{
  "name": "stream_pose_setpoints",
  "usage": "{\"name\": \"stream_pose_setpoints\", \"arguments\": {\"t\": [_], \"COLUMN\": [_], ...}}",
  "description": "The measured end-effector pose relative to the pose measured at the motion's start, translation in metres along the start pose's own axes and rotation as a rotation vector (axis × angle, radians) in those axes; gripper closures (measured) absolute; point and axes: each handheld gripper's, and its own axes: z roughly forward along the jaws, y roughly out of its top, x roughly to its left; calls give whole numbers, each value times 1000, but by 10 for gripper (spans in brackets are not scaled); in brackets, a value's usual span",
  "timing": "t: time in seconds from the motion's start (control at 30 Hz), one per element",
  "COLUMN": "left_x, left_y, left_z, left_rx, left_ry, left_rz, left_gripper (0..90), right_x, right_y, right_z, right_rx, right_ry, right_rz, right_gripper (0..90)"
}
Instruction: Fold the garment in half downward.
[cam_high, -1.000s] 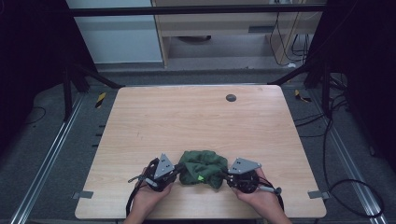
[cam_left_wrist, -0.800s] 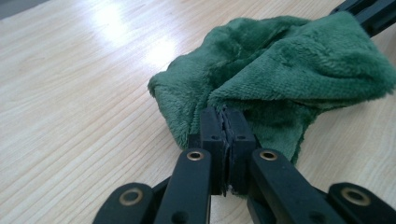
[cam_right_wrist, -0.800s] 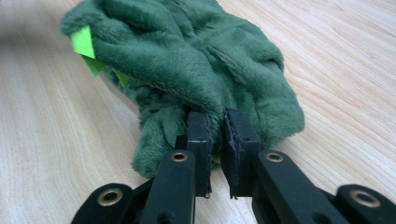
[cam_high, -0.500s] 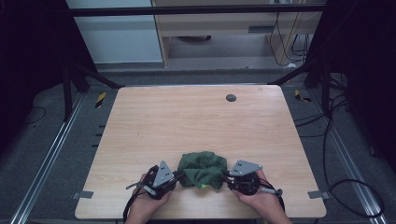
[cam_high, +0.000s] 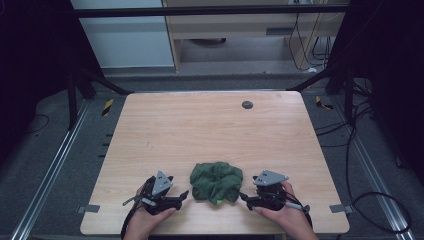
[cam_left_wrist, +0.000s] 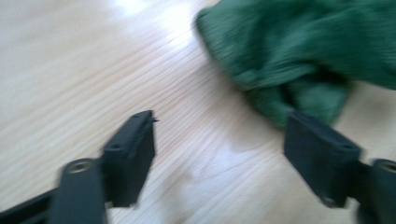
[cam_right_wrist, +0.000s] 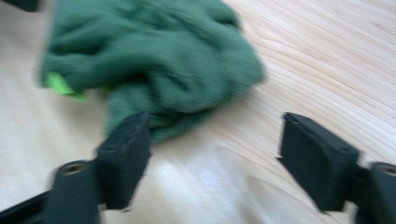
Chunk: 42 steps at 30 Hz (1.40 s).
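Note:
A crumpled dark green cloth (cam_high: 216, 181) lies on the wooden table (cam_high: 210, 130) near its front edge, a bright green tag (cam_right_wrist: 60, 86) at its near side. My left gripper (cam_high: 181, 196) rests just left of the cloth, open, with nothing between its jaws. In the left gripper view the cloth (cam_left_wrist: 303, 51) sits up right, close to the right jaw, and the left gripper (cam_left_wrist: 233, 149) is over bare wood. My right gripper (cam_high: 243, 197) is just right of the cloth, open. The right gripper (cam_right_wrist: 215, 154) has the cloth (cam_right_wrist: 154, 56) ahead and left, touching its left jaw.
A small dark round disc (cam_high: 247, 104) sits at the table's far edge. Metal rails (cam_high: 47, 175) run along the floor on both sides, and cables (cam_high: 370, 195) lie on the floor at the right. Shelving stands beyond the table.
Both grippers have drawn back toward the front edge and away from the cloth, and their jaws have let go of it. The cloth has stayed in a heap.

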Motion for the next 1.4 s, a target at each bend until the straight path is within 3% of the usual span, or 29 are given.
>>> {"name": "stream_pose_setpoints", "arguments": {"t": [0.17,0.33,0.43,0.73,1.0,1.17,1.4], "left_x": [14,24,30,42,53,67,89], "left_y": [-2,-1,0,3,5,14,19], "left_z": [1,3,4,10,13,12,13], "left_rx": [22,24,28,45,72,105,134], "left_ry": [29,36,42,50,49,51,51], "left_rz": [-63,-80,-84,-91,-57,1,-19], "left_gripper": [127,106,98,82,68,57,56], "right_x": [-19,-37,-47,-66,-78,-89,-107], "right_y": [-3,-6,-5,3,8,13,21], "right_z": [1,3,2,7,12,16,17], "right_rx": [18,31,24,43,70,100,114], "right_ry": [-59,-105,-92,-105,-98,-104,-105], "right_rz": [65,128,144,155,147,133,112], "right_gripper": [122,86,75,74,80,81,81]}}
